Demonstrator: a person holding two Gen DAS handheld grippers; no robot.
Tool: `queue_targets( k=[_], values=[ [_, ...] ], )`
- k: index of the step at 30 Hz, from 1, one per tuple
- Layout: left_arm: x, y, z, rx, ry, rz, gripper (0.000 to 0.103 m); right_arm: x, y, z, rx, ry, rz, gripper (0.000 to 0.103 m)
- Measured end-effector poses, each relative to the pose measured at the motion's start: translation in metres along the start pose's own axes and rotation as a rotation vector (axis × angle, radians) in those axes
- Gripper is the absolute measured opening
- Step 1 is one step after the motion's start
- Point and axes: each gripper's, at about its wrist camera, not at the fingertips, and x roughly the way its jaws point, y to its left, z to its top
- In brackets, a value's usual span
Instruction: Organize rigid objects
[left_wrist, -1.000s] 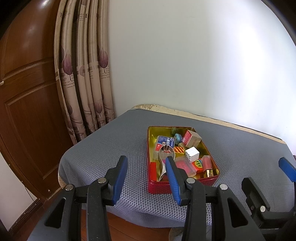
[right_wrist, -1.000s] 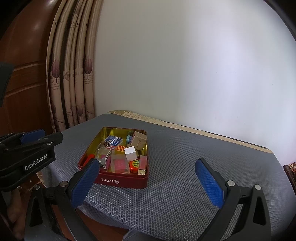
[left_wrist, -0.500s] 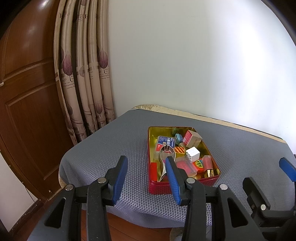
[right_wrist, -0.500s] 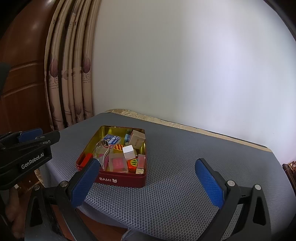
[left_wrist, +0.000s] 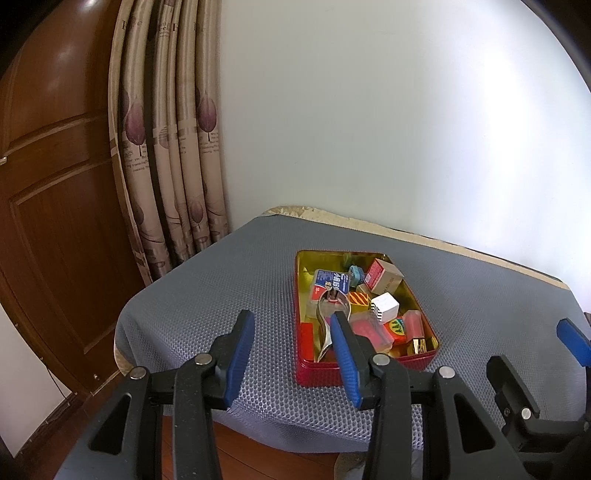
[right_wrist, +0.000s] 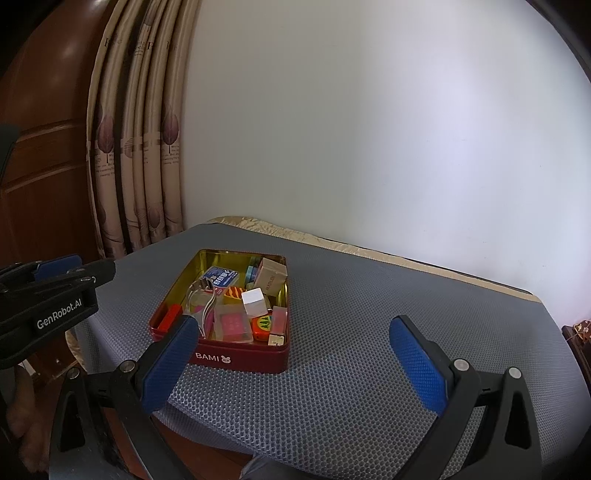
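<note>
Both hand-held grippers, left (left_wrist: 291, 347) and right (right_wrist: 295, 354), hover empty, jaws apart (left's just widening), before the red tin (right_wrist: 240, 360).

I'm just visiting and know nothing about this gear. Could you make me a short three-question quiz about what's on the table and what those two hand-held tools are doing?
1. True or false: the red tin on the grey mat has its lid on.
2. Which is nearer the tin's front wall, the one with the lettering: the white cube or the blue card?
3. Is either the left tool or the right tool holding anything?

Key
1. False: the tin is open and full of small items.
2. The white cube; the blue card lies toward the back.
3. No. Both stand open and short of the tin, and the left tool's jaws have just been opening with nothing between them.
</note>
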Motion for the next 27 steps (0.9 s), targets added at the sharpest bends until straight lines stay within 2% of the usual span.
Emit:
queue_targets(
  k=[2, 15, 27],
  values=[
    [-0.0004, 0.0004, 0.0000, -0.002, -0.002, 0.007, 0.064, -0.0004, 0.0001, 0.0002, 0.000, 0.000, 0.000, 0.102],
    [-0.0017, 0.0009, 0.0011, -0.005, -0.009, 0.007, 0.064, -0.0006, 0.0001, 0.0006, 0.000, -0.003, -0.001, 0.102],
    [0.0039, 0.0000, 0.0005, 0.005, 0.030, 0.009, 0.068, -0.0012, 0.0003, 0.0017, -0.001, 0.000, 0.001, 0.102]
  ],
)
